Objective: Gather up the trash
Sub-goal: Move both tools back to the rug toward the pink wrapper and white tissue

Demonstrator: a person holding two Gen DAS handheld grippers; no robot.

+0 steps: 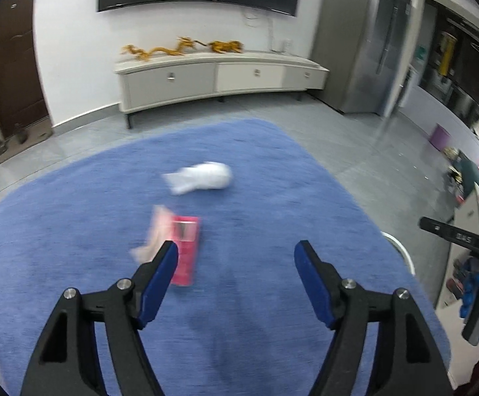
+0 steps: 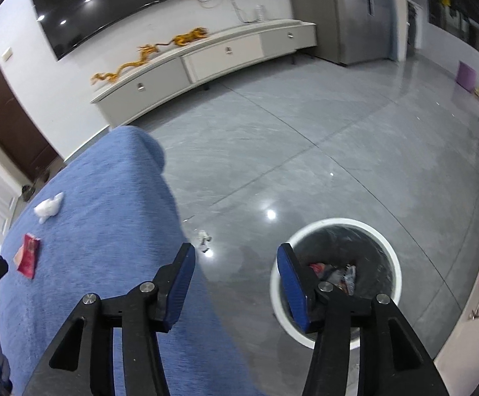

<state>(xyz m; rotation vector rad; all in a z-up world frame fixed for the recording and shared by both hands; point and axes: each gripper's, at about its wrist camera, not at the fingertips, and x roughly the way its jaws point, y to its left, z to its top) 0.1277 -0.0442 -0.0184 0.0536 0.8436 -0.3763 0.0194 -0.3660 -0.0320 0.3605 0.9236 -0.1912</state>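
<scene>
A pink wrapper (image 1: 184, 251) lies on the blue cloth (image 1: 239, 313), just ahead of my left gripper (image 1: 236, 247), which is open and holds nothing. Beyond it sits a crumpled white tissue (image 1: 203, 177). In the right wrist view my right gripper (image 2: 236, 251) is open and empty above the floor, beside a white-rimmed bin (image 2: 389, 257) with a dark liner and some trash inside. A small white scrap (image 2: 203, 238) lies on the floor by the cloth edge. The same pink wrapper (image 2: 27, 254) and tissue (image 2: 49, 208) show on the blue cloth (image 2: 107, 231) at left.
A long white TV cabinet (image 1: 219, 79) with golden dragon figures (image 1: 160, 51) stands against the far wall under a dark screen. Grey tiled floor (image 2: 305, 151) surrounds the cloth. A purple box (image 2: 465, 75) and clutter sit at the right. A brown door (image 1: 11, 59) is at left.
</scene>
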